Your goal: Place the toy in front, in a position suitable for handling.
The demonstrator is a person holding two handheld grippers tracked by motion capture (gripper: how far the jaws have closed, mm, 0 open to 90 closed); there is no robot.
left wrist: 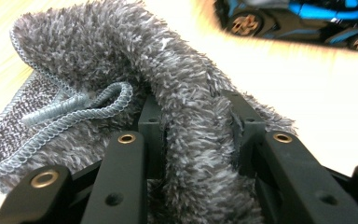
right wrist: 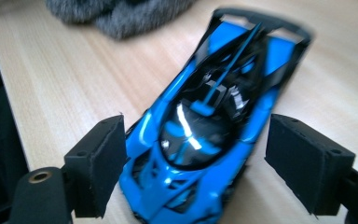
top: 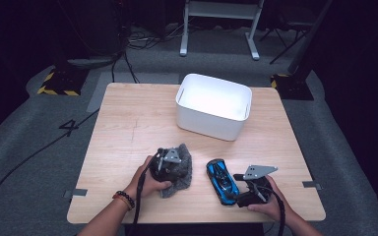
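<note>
Left gripper [top: 170,164] is clamped on the fuzzy grey cloth [left wrist: 168,93] near the table's [top: 128,128] front edge; right gripper's [right wrist: 193,163] jaws stand apart around the blue toy car [right wrist: 214,116], beside it.

Both forearms are bare; a dark beaded bracelet [top: 124,199] circles the lower-left wrist. Each black hand-held gripper [top: 166,164] [top: 246,192] carries a grey three-cornered plate, brass-ringed screws and a black cable.
</note>
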